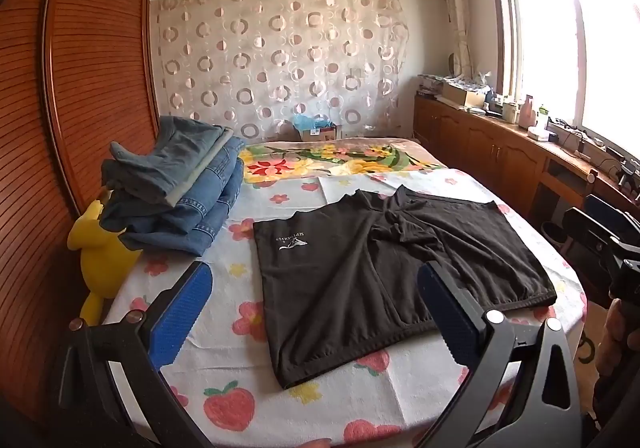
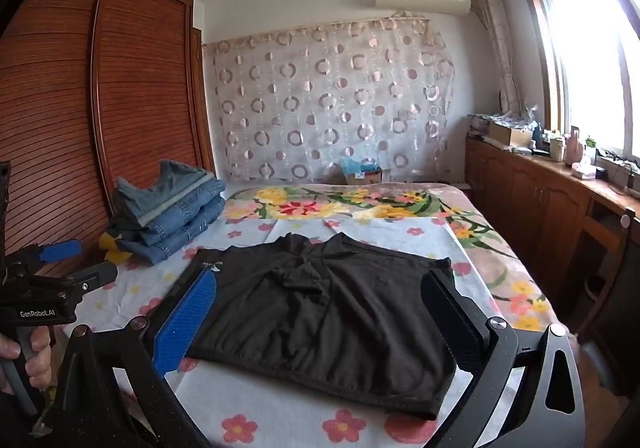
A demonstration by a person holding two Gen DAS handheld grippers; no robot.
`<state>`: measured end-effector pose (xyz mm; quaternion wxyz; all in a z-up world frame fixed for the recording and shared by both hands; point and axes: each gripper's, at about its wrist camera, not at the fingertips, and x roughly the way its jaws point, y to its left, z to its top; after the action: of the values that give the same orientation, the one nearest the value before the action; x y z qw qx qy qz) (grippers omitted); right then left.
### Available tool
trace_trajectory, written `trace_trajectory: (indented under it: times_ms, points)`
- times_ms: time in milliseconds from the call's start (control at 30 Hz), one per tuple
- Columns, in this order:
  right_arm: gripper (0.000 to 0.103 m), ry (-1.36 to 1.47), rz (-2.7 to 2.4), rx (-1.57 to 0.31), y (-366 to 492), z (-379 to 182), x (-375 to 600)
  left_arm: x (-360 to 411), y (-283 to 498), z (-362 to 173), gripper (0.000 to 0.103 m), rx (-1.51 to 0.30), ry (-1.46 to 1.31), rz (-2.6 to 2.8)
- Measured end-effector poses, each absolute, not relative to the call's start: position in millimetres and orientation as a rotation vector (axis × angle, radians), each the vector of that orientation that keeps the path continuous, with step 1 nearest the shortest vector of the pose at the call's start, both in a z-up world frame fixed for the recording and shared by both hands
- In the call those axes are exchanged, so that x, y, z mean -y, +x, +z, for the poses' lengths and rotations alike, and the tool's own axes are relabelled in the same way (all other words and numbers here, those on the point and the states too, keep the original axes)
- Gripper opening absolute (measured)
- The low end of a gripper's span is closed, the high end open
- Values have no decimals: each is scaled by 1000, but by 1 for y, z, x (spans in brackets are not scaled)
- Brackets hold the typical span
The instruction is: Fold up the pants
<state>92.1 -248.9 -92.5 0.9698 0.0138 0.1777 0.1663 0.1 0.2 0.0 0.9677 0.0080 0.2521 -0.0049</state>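
Both tongs gaping wide, left [image 1: 316, 312], right [image 2: 320, 316], black shorts [image 1: 384, 272] flat on bed [image 1: 240, 336], waistband nearest, legs pointing toward far wall

Left wrist view: right finger [image 1: 448, 312] covers part of shorts [image 1: 360, 288] waistband. Logo [image 1: 290, 242] on shorts too small to read (appears upside down). Yellow plush [image 1: 98, 252] partly under jeans stack [image 1: 180, 199], form unclear. Person's hand [image 1: 620, 336] cut by right edge.

Right wrist view: left gripper [image 2: 80, 260] and hand [image 2: 28, 356] cut by left edge. Blue finger [image 2: 188, 320] hides shorts' [image 2: 320, 312] left edge. Counter clutter [image 2: 560, 143] under window too small, washed out by glare.
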Motion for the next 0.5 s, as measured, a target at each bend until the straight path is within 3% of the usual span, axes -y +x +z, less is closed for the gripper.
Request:
trace_trajectory:
  times_ms: [500]
  points:
    - [102, 41, 336, -353, 92, -91, 250, -1, 0, 0, 103, -508, 23, -3]
